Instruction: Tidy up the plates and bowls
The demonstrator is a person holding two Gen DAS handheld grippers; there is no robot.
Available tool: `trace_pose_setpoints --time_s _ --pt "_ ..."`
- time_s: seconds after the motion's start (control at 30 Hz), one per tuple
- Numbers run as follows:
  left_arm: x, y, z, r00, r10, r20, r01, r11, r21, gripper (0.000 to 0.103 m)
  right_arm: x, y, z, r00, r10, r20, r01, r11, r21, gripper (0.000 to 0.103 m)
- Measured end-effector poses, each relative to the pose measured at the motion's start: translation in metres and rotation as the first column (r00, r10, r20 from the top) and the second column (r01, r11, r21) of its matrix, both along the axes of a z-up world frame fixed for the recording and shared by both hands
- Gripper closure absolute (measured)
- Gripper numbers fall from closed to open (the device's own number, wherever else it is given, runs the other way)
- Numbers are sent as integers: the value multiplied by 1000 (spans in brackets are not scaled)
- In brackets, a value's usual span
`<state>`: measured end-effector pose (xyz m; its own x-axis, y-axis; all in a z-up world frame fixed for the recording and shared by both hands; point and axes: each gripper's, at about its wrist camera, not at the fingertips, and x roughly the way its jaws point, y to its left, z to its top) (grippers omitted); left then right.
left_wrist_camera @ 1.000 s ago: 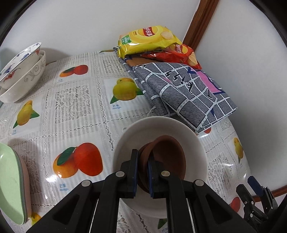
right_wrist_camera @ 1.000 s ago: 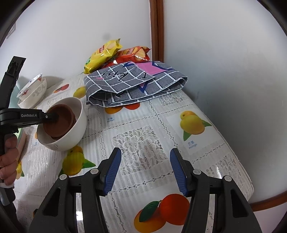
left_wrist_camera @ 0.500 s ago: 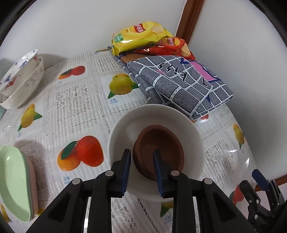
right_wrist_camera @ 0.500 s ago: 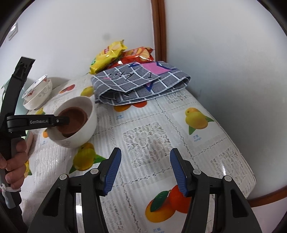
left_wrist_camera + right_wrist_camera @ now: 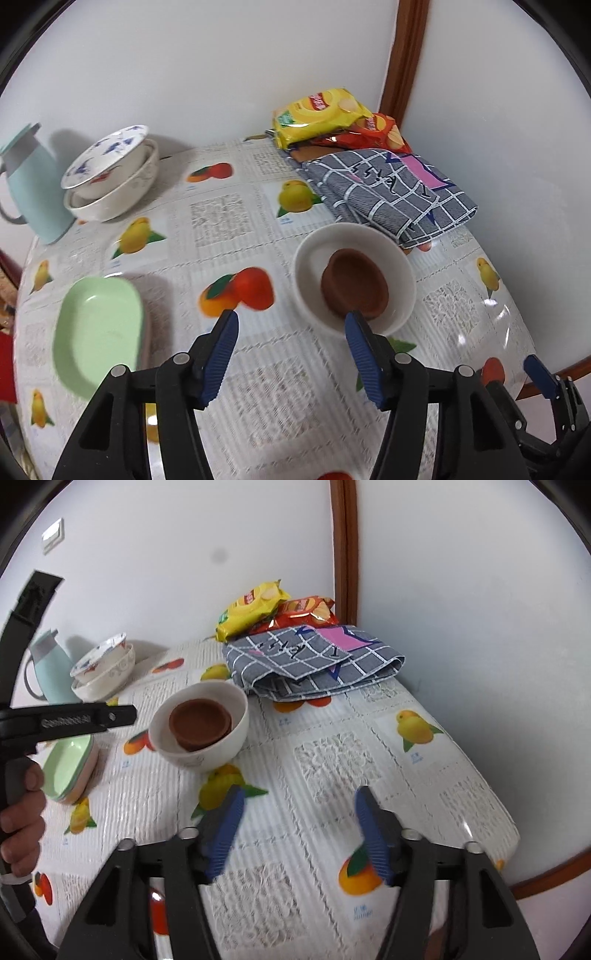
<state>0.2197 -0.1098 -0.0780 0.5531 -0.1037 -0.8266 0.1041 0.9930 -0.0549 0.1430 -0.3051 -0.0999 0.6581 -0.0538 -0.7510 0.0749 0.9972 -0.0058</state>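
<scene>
A brown bowl [image 5: 354, 282] sits inside a white bowl [image 5: 400, 267] on the fruit-print tablecloth; both also show in the right wrist view, brown [image 5: 199, 722] in white [image 5: 232, 744]. My left gripper [image 5: 291, 332] is open and empty, above the cloth, pulled back to the left of the white bowl. My right gripper [image 5: 297, 808] is open and empty over the near right of the table. A green plate [image 5: 98, 326] lies on a pink one at the left. Two patterned white bowls [image 5: 110, 177] are stacked at the back left.
A pale blue jug [image 5: 31, 188] stands at the far left. A folded grey checked cloth [image 5: 391, 194] and snack bags [image 5: 321, 116] lie in the back right corner by the wall. The table's edge runs close on the right.
My left gripper let go of the brown bowl, opened wide and drew back up and to the left. The brown bowl stays in the white bowl. My right gripper stayed open.
</scene>
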Motion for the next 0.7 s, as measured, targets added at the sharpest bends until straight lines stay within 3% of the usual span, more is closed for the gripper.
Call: trace_pose_setpoints --time_s 0.2,0.4,0.57,0.7 --pt "-27 15 14 998 -59 29 60 998 -31 43 -16 14 2 998 -20 -52 21 1000 13 28" --pt "-53 35 27 993 -38 114 40 999 -21 43 -27 22 6 995 -60 -78 62 998 26 28" --pt "-68 54 36 992 -6 124 13 998 -56 43 -33 29 15 990 -115 -76 114 993 -16 17" --pt "-81 62 41 987 10 159 2 997 -71 43 -42 28 23 992 -113 -57 116 992 47 17"
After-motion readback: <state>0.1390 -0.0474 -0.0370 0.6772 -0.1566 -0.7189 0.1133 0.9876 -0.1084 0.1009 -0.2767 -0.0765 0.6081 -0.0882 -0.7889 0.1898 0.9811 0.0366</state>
